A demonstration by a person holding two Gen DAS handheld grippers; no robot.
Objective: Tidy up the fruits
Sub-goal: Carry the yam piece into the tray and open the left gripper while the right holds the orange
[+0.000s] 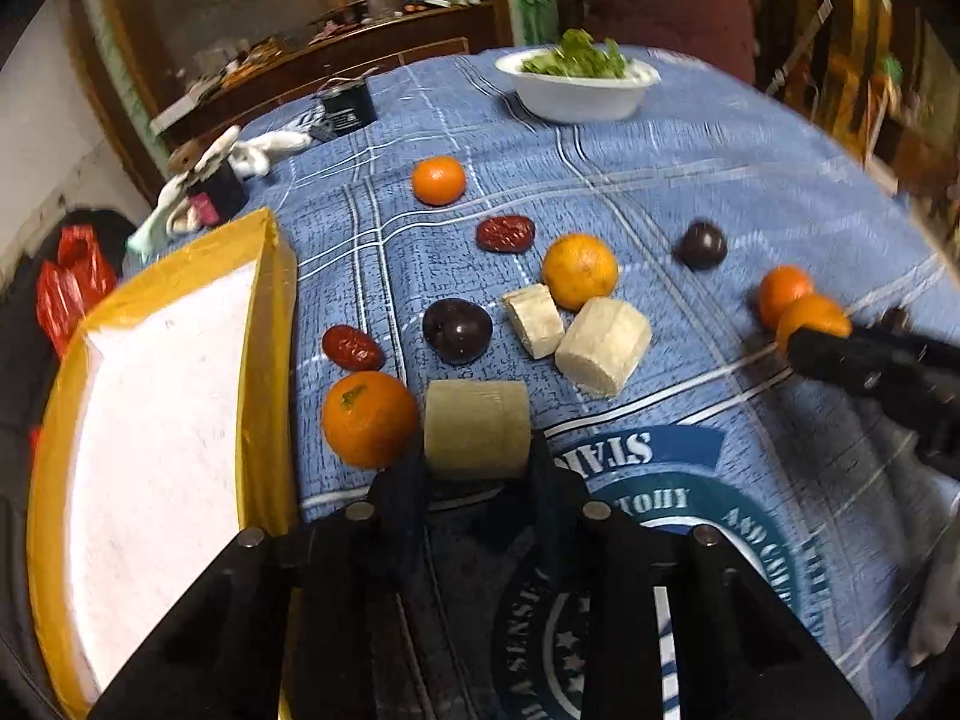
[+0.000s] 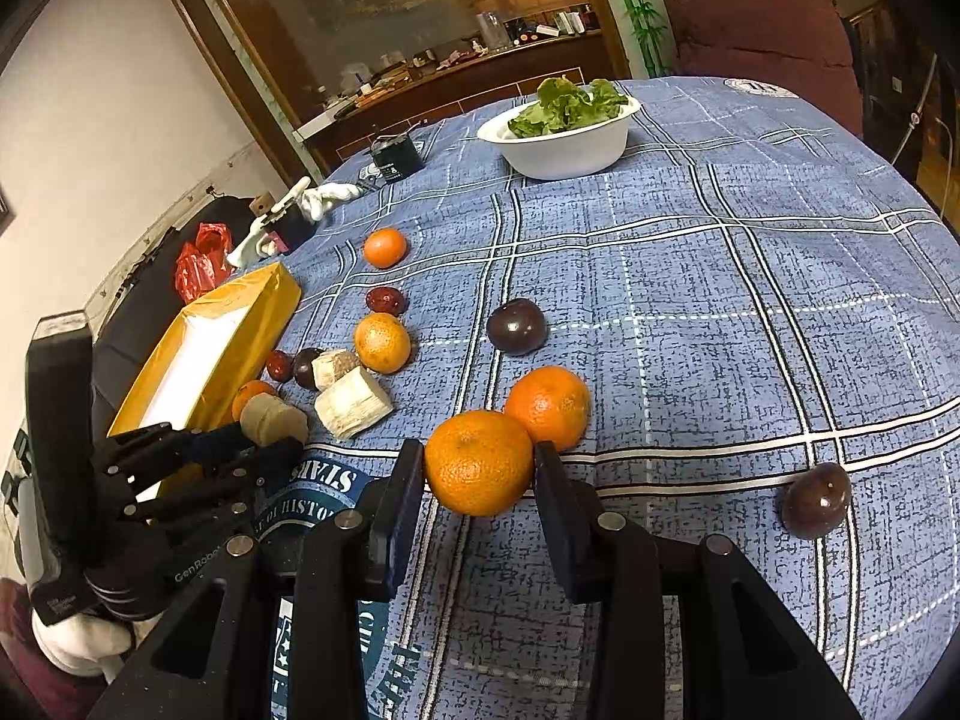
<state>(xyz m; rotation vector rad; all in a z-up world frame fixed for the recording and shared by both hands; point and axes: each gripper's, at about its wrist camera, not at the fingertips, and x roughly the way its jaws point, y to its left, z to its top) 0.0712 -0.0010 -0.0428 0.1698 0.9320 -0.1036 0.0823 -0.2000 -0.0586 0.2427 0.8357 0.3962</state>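
- Blue plaid tablecloth with a round printed emblem covers the table; a wooden cabinet with a glass front stands behind it.
- A yellow-walled cardboard box with a white floor sits at the table's left edge.
- The left gripper is clamped on a pale, cut cylindrical chunk, apparently sugarcane, though the blur leaves that uncertain. The chunk is just beside the box wall.
- A small orange mandarin lies touching the chunk's left side.
- Two more pale cut chunks lie together further in, next to a second mandarin.
- A wrinkled red date and a dark purple round fruit lie between the box and those chunks.
- The right gripper is closed on a bright orange mandarin, with a fourth mandarin touching it behind.
- Another dark purple fruit rests to the right of that gripper, well apart.
- A white bowl of green leaves stands at the far side.
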